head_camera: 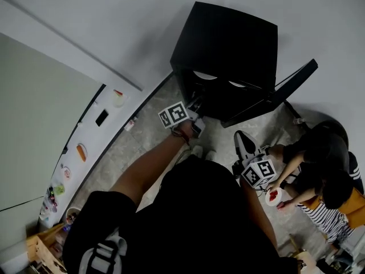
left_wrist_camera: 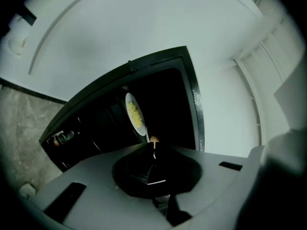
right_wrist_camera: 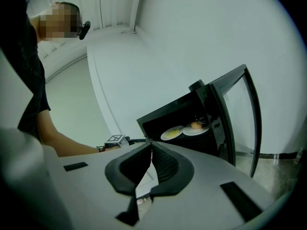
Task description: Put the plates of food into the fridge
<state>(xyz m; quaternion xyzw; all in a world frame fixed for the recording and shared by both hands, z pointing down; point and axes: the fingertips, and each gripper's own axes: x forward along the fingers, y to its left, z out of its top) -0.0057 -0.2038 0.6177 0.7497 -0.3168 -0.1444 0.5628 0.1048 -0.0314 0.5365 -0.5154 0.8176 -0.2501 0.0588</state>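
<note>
1. Head view: the black mini fridge sits on the floor with its door swung wide, so the shelf is reachable from the front.
2. Two plates are already on the upper shelf: the plate of yellow food and the plate with a bun-like lump. Their rims overlap, and they look far enough in for the door to clear.
3. The left tongs are just at the fridge mouth, tips pressed together with nothing between them. They point in at the yellow plate, which looks tipped in the left gripper view, likely because the camera is rolled.
4. The right tongs hang low by the wearer's side, well apart from the fridge. Their tips meet and they are empty.
5. More food waits on the white bench at left, e.g. an orange-food plate.
6. A crouching person at right holds a small plate of red food near the right tongs, probably offering it up.
7. Judgement: the task is partly done, and either tongs must spread before the next pickup.
</note>
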